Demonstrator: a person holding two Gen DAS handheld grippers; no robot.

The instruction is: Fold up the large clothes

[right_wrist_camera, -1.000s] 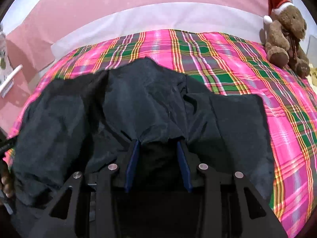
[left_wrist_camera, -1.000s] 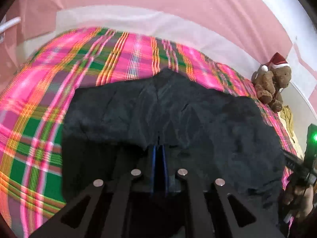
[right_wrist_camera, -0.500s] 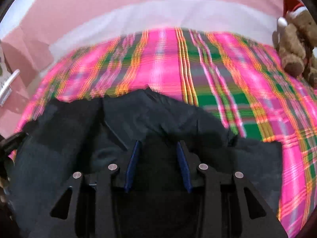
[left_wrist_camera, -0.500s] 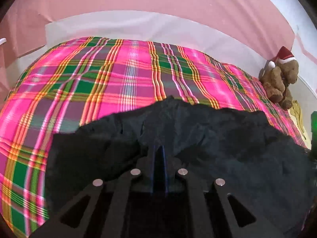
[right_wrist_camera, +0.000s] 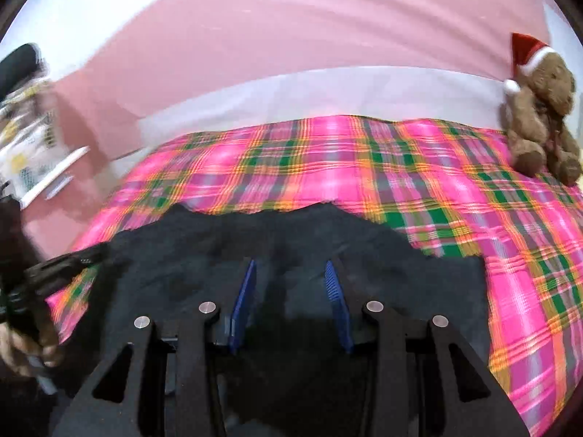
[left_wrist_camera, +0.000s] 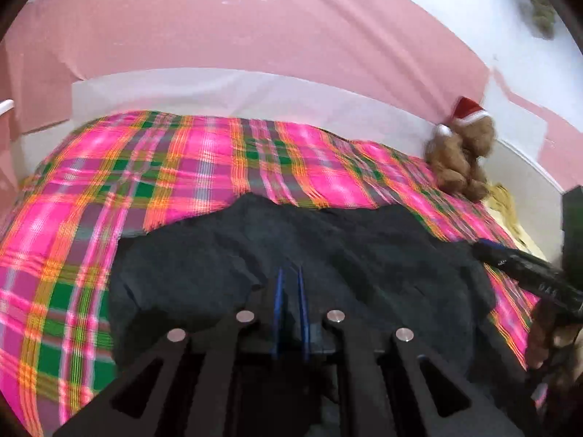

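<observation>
A large black garment (left_wrist_camera: 364,247) lies spread over the near part of a bed with a pink and green plaid sheet (left_wrist_camera: 145,167). My left gripper (left_wrist_camera: 289,273) is shut on the garment's near edge, its blue pads almost together with cloth pinched between them. In the right wrist view the same garment (right_wrist_camera: 182,255) fills the lower half. My right gripper (right_wrist_camera: 289,269) stands half wide, its pads closed on a thick bunch of the black cloth. Each gripper shows at the edge of the other's view, held by a hand (left_wrist_camera: 546,331).
A brown teddy bear (right_wrist_camera: 543,116) in a red Santa hat sits at the bed's far right corner. A pink wall with a white band runs behind the bed. Papers and clutter (right_wrist_camera: 32,138) lie off the bed's left side. Bare plaid sheet (right_wrist_camera: 364,153) stretches beyond the garment.
Both grippers have risen and drawn back with the garment still in them. Its far edge has slid toward me, and far more plaid sheet shows beyond it.
</observation>
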